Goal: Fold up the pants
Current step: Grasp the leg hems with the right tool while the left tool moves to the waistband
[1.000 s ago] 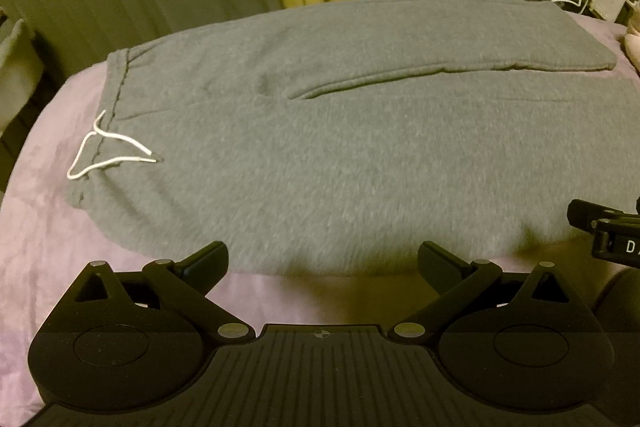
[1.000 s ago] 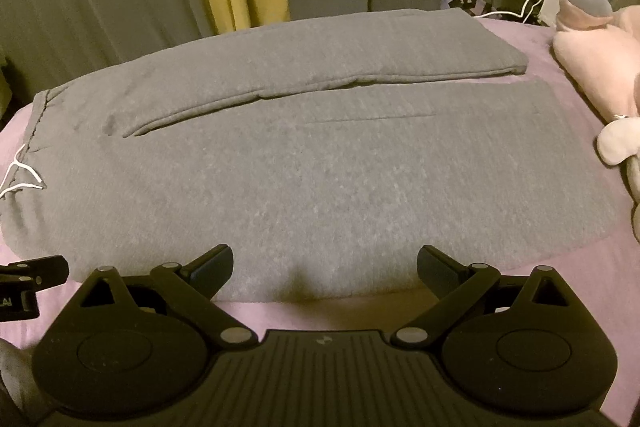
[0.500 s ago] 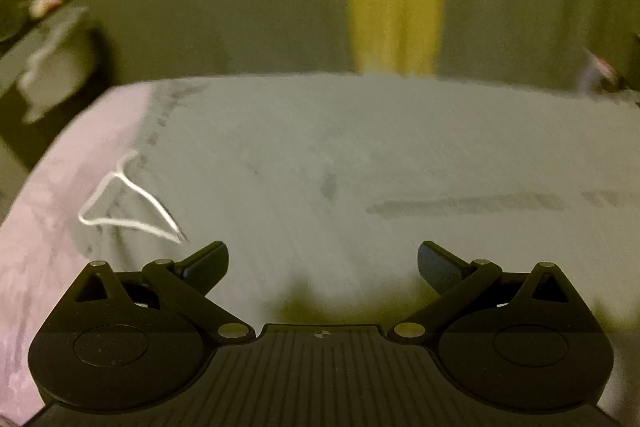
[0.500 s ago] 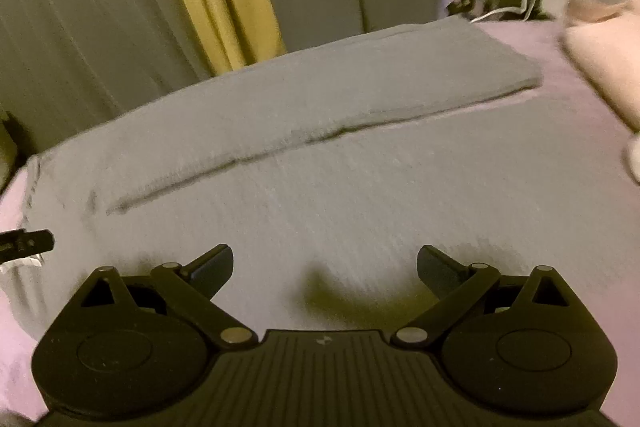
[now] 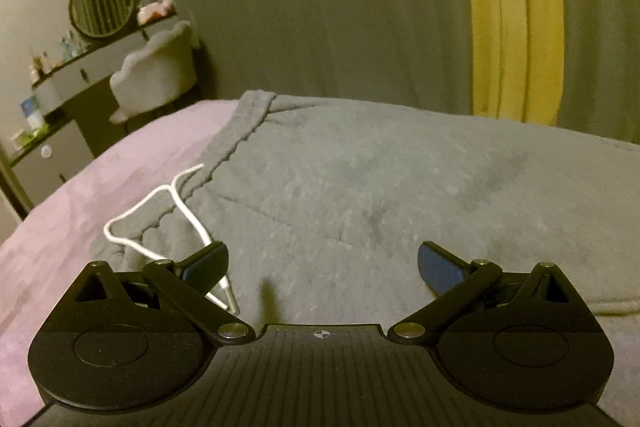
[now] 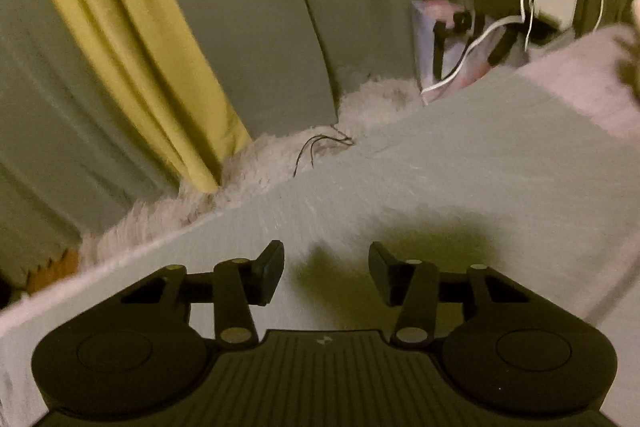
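A bed (image 5: 100,195) with a purple cover carries the grey pants (image 5: 380,195), which lie spread flat over most of its surface. The waistband (image 5: 240,143) sits toward the bed's left end, well apart from the leg ends toward the right end. Behind the far edge of the bed hang grey-green curtains (image 5: 320,7) with a yellow panel (image 5: 516,15). A dressing table with a round mirror (image 5: 102,3) and a pale chair (image 5: 156,75) stand beyond the left end. The white drawstring (image 5: 160,203) trails from the waistband across the cloth toward the near edge. The left tool (image 5: 322,267) hangs low over the waist area, its jaws spread wide and gripping nothing; the drawstring's end passes under its left finger. The right tool (image 6: 326,275) is over a pant leg (image 6: 460,163) near the far edge, its jaws closing, about half apart, with only flat cloth below them and nothing pinched yet.
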